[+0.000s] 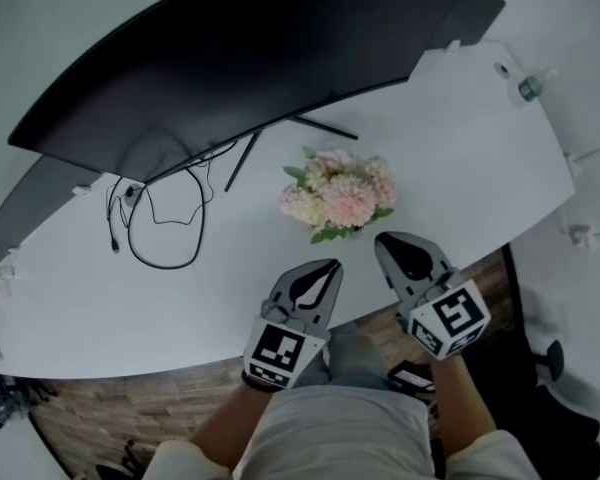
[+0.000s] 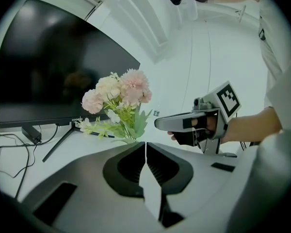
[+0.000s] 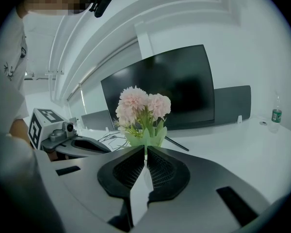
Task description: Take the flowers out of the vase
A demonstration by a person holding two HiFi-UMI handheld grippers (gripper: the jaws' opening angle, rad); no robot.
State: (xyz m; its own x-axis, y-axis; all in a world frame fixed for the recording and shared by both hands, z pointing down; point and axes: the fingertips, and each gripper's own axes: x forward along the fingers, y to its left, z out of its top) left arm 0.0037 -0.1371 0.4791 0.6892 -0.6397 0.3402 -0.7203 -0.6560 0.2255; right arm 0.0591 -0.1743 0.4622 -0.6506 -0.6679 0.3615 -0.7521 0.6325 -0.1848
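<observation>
A bunch of pale pink flowers [image 1: 338, 196] with green leaves stands on the white desk [image 1: 450, 158]; the blooms and leaves hide the vase. The flowers [image 2: 119, 96] rise just beyond the left jaws in the left gripper view, and the flowers [image 3: 143, 111] stand straight ahead in the right gripper view. My left gripper [image 1: 332, 265] is shut and empty, near the desk's front edge, short of the bunch. My right gripper [image 1: 386, 239] is shut and empty too, just right of and below the leaves. The right gripper [image 2: 157, 124] shows from the side in the left gripper view.
A wide curved black monitor [image 1: 250, 48] on a thin stand fills the back of the desk. Black cables [image 1: 160, 218] loop at the left. A small bottle [image 1: 529, 88] stands at the far right corner. The person's lap and arms are below the desk edge.
</observation>
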